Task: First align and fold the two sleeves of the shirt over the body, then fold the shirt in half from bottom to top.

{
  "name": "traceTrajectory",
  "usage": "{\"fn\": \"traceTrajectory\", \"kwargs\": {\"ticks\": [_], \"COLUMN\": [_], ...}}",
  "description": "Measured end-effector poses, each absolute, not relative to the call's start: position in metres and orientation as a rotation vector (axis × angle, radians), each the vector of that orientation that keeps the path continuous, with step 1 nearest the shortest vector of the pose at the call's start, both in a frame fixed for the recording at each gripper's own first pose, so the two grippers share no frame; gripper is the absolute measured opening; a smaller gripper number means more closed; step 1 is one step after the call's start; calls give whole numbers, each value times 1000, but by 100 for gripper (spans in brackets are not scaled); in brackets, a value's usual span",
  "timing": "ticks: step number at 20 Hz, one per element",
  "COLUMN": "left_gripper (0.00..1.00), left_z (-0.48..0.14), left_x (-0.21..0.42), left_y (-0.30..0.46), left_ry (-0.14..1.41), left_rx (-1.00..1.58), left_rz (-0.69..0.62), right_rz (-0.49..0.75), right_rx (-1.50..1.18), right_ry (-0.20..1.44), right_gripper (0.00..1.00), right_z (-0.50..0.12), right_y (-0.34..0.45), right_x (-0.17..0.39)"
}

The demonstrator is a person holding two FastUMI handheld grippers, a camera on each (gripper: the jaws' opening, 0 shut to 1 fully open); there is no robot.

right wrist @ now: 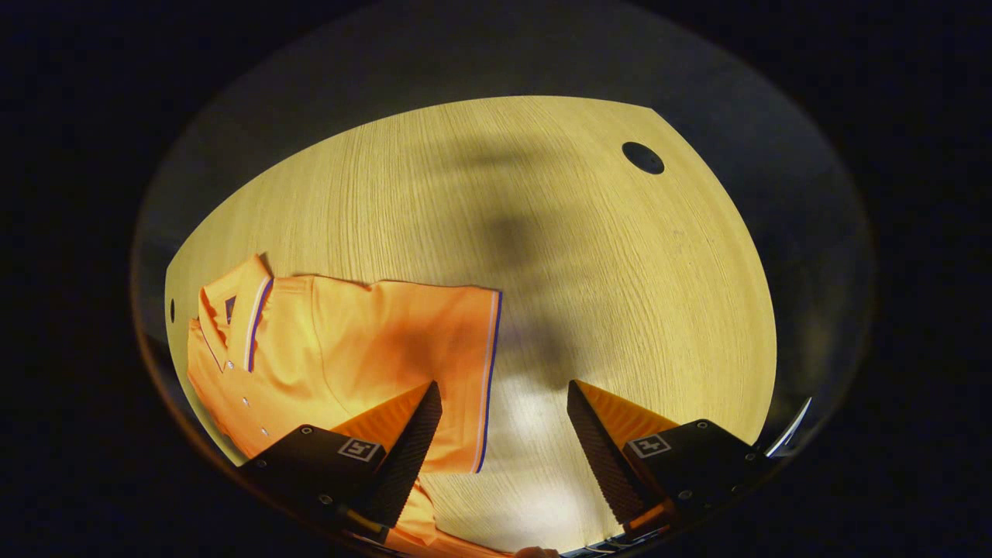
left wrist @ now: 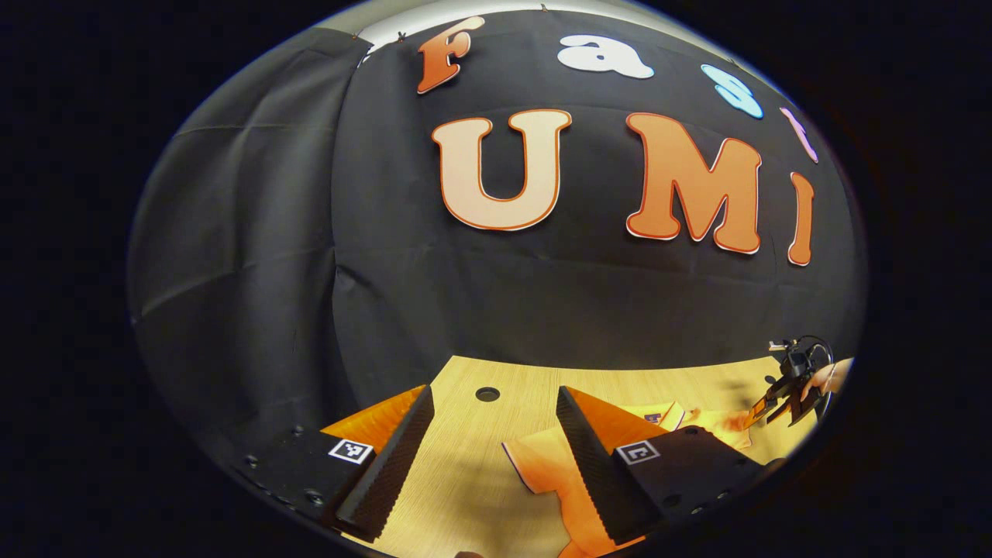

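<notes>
An orange polo shirt (right wrist: 349,341) lies flat on the light wooden table (right wrist: 542,232), collar at the left of the right gripper view, a short sleeve with a dark-trimmed cuff (right wrist: 484,372) stretching right. My right gripper (right wrist: 504,411) hovers open above the cuff's edge, nothing between its fingers. In the left gripper view the shirt (left wrist: 558,465) lies low on the table (left wrist: 465,449), and my left gripper (left wrist: 492,418) stands open above its edge, holding nothing. The other gripper (left wrist: 783,395), in a hand, hovers over the far part of the shirt.
A round cable hole (left wrist: 487,394) is cut in the table near the back edge; another hole (right wrist: 642,157) shows in the right gripper view. The black cloth wall (left wrist: 310,271) rises right behind the table. Bare wood spreads beyond the sleeve.
</notes>
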State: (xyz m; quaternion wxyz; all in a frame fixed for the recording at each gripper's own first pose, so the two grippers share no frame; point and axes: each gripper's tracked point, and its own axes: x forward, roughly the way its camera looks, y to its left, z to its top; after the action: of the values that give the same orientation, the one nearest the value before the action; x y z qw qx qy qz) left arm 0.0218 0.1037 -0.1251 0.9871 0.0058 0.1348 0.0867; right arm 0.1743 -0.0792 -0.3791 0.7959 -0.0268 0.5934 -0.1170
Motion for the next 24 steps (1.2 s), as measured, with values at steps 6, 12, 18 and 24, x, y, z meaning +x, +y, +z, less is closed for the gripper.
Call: {"fn": "traceTrajectory", "kwargs": {"ticks": [6,12,18,24], "left_gripper": [98,98,98,98], "left_z": [-134,-147,-149,-137], "left_x": [25,25,21,16], "left_y": [100,94,101,117], "left_ry": [291,326,334,308], "left_rx": [-1,-35,-44,-44], "left_rz": [162,150,151,150], "right_rz": [-175,-188,-154,-144], "right_rx": [-77,-27,-53,-25], "right_ry": [1297,1294,1251,1198], "right_gripper": [97,90,13,5], "right_z": [-388,-392,-395,-377], "right_y": [-77,-69,-50,-36], "right_x": [174,172,174,173]}}
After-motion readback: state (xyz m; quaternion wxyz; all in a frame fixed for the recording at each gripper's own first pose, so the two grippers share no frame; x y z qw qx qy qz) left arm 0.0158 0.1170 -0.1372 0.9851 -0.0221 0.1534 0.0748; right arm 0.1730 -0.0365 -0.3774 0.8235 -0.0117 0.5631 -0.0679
